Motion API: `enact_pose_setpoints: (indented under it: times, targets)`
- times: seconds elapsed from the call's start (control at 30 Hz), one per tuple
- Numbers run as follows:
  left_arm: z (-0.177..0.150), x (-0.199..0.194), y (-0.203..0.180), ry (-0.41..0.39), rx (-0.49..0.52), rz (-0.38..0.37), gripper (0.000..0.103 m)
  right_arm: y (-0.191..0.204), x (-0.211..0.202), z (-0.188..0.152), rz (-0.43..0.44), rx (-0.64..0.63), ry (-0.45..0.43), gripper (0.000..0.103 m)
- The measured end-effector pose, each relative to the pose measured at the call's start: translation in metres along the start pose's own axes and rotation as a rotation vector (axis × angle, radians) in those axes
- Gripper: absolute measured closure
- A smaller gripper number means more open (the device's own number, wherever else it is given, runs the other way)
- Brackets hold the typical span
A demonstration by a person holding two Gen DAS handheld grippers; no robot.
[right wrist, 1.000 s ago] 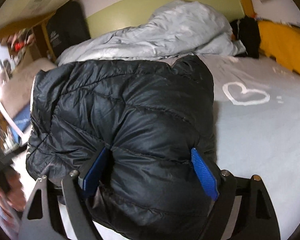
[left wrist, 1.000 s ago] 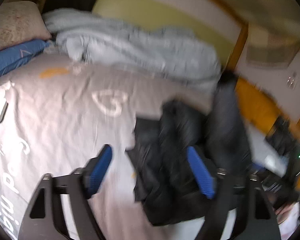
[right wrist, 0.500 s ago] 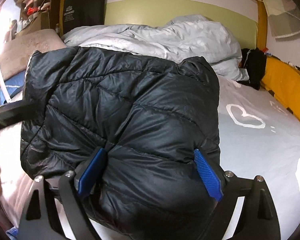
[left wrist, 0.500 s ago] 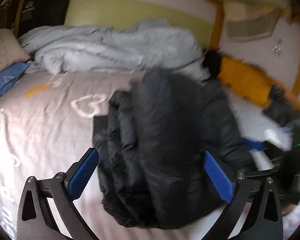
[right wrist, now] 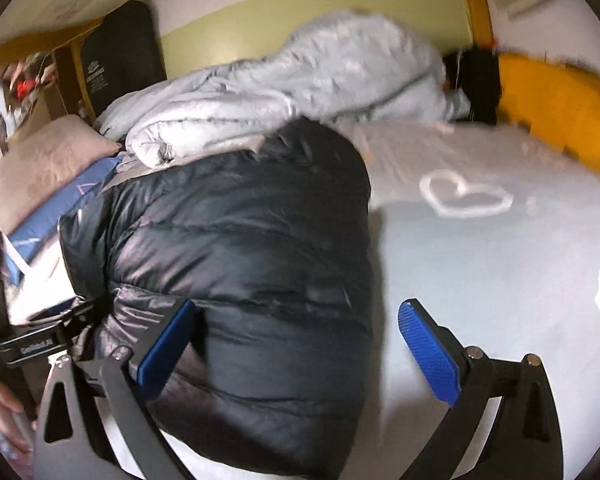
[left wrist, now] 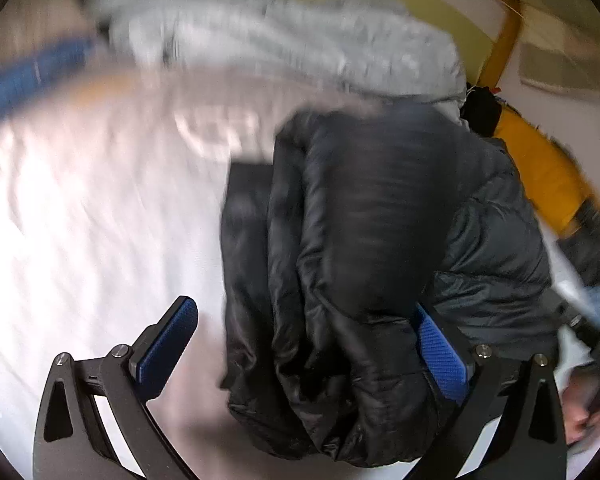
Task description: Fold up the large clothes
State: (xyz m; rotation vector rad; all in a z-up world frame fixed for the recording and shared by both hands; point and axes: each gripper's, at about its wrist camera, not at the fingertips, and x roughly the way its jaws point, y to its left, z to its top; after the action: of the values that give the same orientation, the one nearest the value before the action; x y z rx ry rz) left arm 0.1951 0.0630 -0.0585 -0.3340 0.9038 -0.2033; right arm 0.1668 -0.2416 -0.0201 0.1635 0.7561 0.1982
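Note:
A black puffer jacket (left wrist: 360,240) lies folded in a thick bundle on the pale bedsheet (left wrist: 80,220). My left gripper (left wrist: 304,344) stands open over the bundle's near end: its right pad (left wrist: 440,352) rests against the jacket and its left pad (left wrist: 168,344) is free over the sheet. In the right wrist view the jacket (right wrist: 240,248) fills the left half. My right gripper (right wrist: 296,344) is open and its jaws are still opening. Its left pad (right wrist: 166,344) lies against the jacket and its right pad (right wrist: 428,352) is clear of it over the sheet (right wrist: 480,272).
A crumpled grey duvet (right wrist: 320,76) lies along the far wall, with a beige pillow (right wrist: 40,168) and a blue one (right wrist: 60,208) at the left. A yellow padded board (right wrist: 556,112) lines the right side. The other gripper (right wrist: 20,344) and a hand (right wrist: 0,412) show at the left edge.
My left gripper opened wider and came down closer to the jacket. My right gripper's jaws spread and its right pad came off the jacket, which now sits further left in that view.

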Motion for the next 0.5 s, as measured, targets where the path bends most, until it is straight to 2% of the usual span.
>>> enact_pose_setpoints:
  times: [0.07,0.1,0.17,0.23,0.27,0.3,0.33,0.37,0.4,0.47,0.5]
  targets:
    - [-0.002,0.012,0.021,0.087,-0.14,-0.123,0.0,-0.009,0.012,-0.003,0.059,0.043,0.071,0.002]
    - [-0.003,0.015,0.027,0.105,-0.182,-0.163,0.0,-0.012,0.019,-0.006,0.095,0.064,0.112,0.002]
    - [-0.004,0.015,0.026,0.1,-0.16,-0.178,0.0,-0.019,0.032,-0.007,0.181,0.116,0.17,0.002]
    - [-0.006,0.016,0.021,0.094,-0.143,-0.193,0.0,-0.024,0.041,-0.011,0.23,0.158,0.199,0.005]
    - [-0.007,0.017,0.019,0.095,-0.142,-0.203,0.0,-0.025,0.047,-0.013,0.259,0.186,0.215,0.01]
    - [-0.007,0.017,0.017,0.089,-0.138,-0.212,0.004,-0.025,0.048,-0.013,0.259,0.194,0.213,0.015]
    - [-0.008,0.016,0.013,0.083,-0.132,-0.229,0.013,-0.023,0.046,-0.013,0.245,0.182,0.199,0.026]
    - [-0.01,0.015,0.007,0.091,-0.119,-0.257,0.017,-0.018,0.041,-0.012,0.226,0.151,0.177,0.04]
    - [-0.014,0.011,0.001,0.089,-0.101,-0.249,0.02,-0.013,0.037,-0.012,0.209,0.124,0.161,0.045]
    - [-0.014,0.001,-0.011,0.043,-0.037,-0.221,0.032,0.001,0.026,-0.008,0.152,0.038,0.116,0.057]
    - [-0.011,-0.005,-0.016,0.027,-0.009,-0.214,0.042,0.006,0.021,-0.007,0.137,0.013,0.099,0.058]
